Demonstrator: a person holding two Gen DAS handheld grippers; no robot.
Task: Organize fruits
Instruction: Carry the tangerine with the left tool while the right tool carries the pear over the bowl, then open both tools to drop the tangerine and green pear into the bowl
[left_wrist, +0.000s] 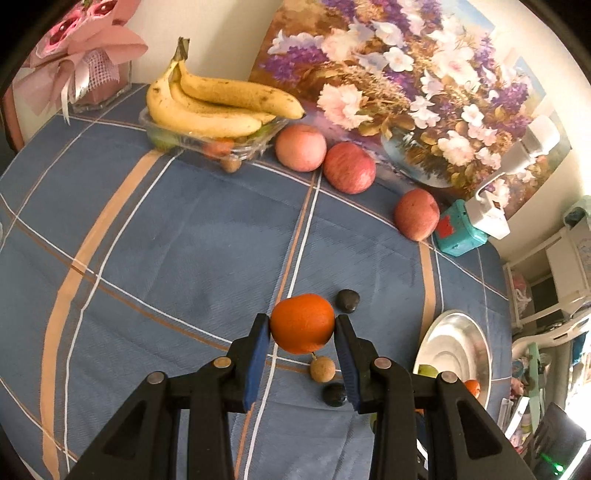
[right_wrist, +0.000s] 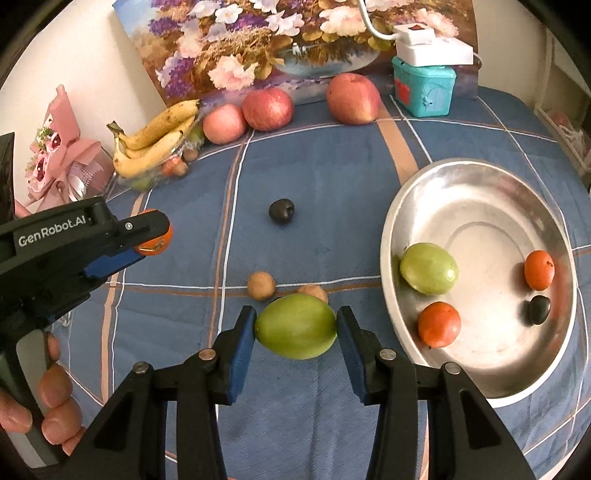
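Left gripper (left_wrist: 302, 325): blue-padded jaws pinching an orange fruit (left_wrist: 302, 323) on both sides, above the blue plaid tablecloth (left_wrist: 166, 240). Beneath it on the cloth: a tan longan (left_wrist: 322, 368) and a dark plum (left_wrist: 335, 394); a second dark plum (left_wrist: 348, 301) lies just beyond.

Right gripper (right_wrist: 296, 326): jaws pressed against both ends of a green fruit (right_wrist: 296, 326), held near the cloth. Just behind it, two tan longans (right_wrist: 261, 285) (one partly hidden by the green fruit); farther on, a dark plum (right_wrist: 281, 211) alone mid-table.

Steel bowl (right_wrist: 495, 206), right of the green fruit: holds another green fruit (right_wrist: 428, 268), two small orange-red fruits (right_wrist: 439, 325), and one dark plum (right_wrist: 539, 310).

Far edge, along the wall: three red apples (right_wrist: 269, 109) in a loose row; a bunch of bananas (left_wrist: 218, 105) resting on a clear plastic tray (left_wrist: 236, 144) with small fruit inside; a teal box (right_wrist: 423, 88) carrying a white power strip (right_wrist: 432, 46); a floral painting (left_wrist: 406, 74) leaning behind; a pink wrapped bouquet (left_wrist: 81, 48) at the left corner.
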